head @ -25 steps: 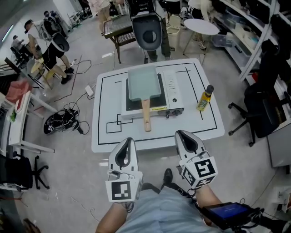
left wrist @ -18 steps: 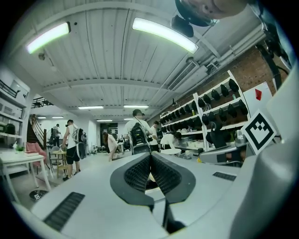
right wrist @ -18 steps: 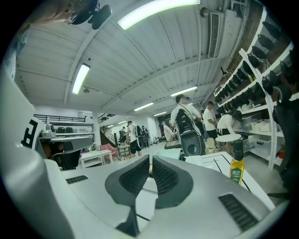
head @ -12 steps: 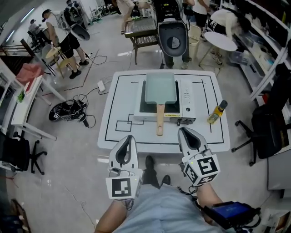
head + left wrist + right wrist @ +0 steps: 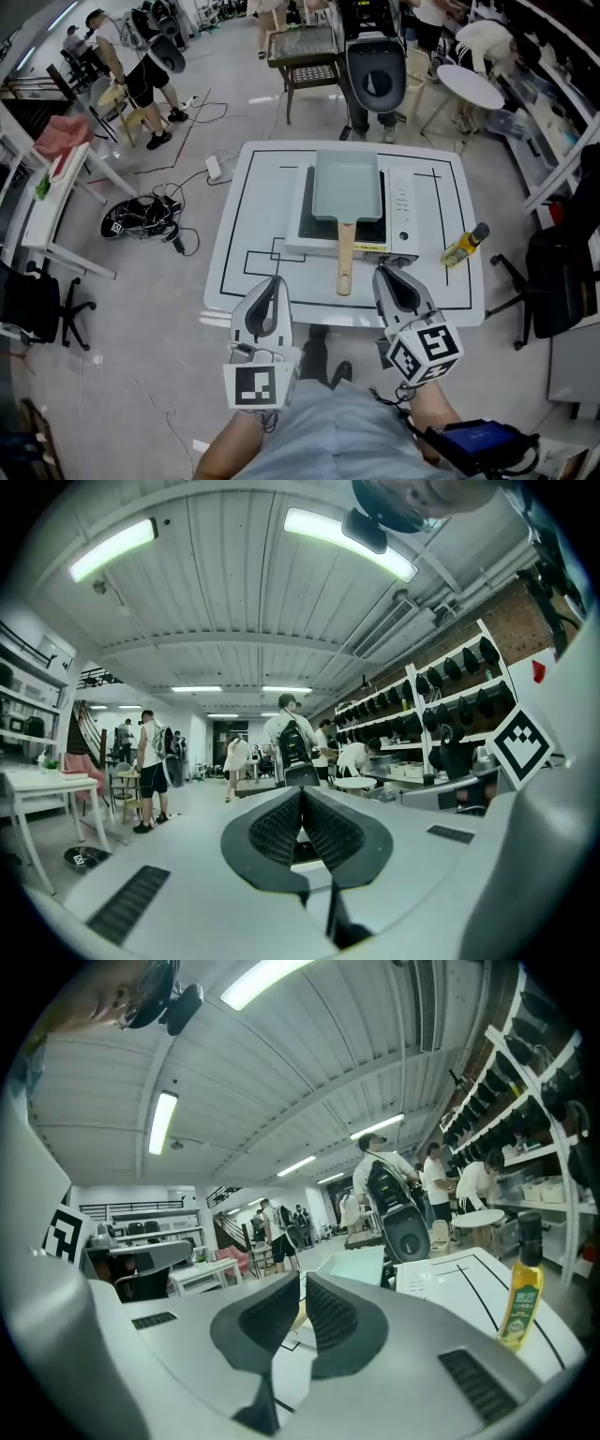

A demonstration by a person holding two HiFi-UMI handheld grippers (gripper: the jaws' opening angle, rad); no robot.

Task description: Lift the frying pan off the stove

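A pale green rectangular frying pan (image 5: 347, 185) sits on a white portable stove (image 5: 400, 202) in the middle of a white table (image 5: 253, 206). Its wooden handle (image 5: 345, 258) points toward me. My left gripper (image 5: 273, 282) hovers at the table's near edge, left of the handle, with its jaws together and nothing in them. My right gripper (image 5: 386, 273) is just right of the handle's end, also shut and empty. In the right gripper view the pan (image 5: 361, 1265) lies ahead beyond the closed pads (image 5: 328, 1312). The left gripper view shows its pads (image 5: 277, 832) meeting at the tip.
A yellow oil bottle (image 5: 465, 246) stands on the table's right side, also visible as the bottle (image 5: 525, 1293) in the right gripper view. Black lines mark the tabletop. Chairs, cables on the floor, shelving on the right and several people stand around the room.
Both grippers have come forward toward the table's near edge, and the table and pan now sit closer and more centred in the head view. Both jaws stayed closed.
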